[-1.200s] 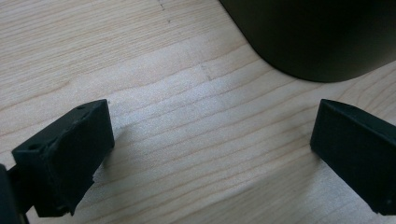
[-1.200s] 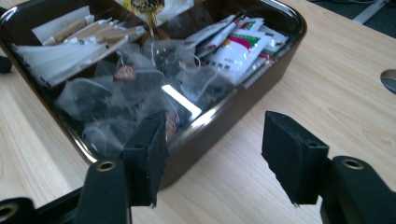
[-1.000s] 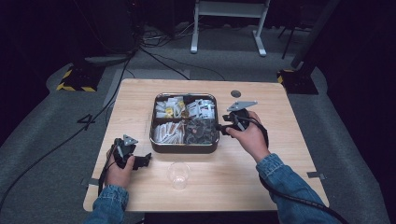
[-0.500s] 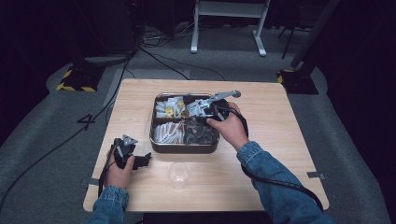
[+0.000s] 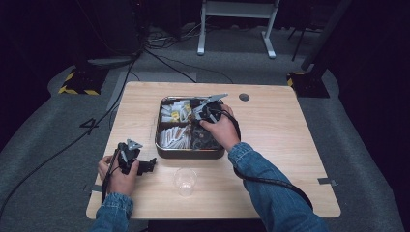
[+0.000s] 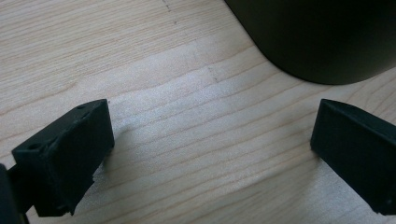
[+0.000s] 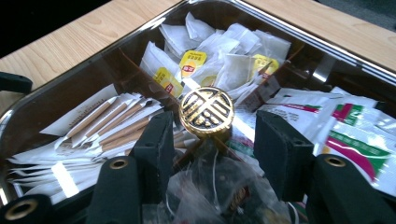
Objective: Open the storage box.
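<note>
Progress looks early: right gripper [image 7: 212, 140] hangs open, gold knob [image 7: 206, 111] just ahead between its jaws, ungrasped; left gripper [image 6: 210, 154] rests open over bare worktop [image 6: 187, 116].

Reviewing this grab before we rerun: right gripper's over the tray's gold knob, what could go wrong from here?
1. The right gripper is open with its jaws either side of the gold knob; the round knob could slip out when they close.
2. Tea bags and wrapped sticks crowd the knob; a jaw may snag one.
3. The clear cup stands near the tray; a moving forearm might tip it.
</note>
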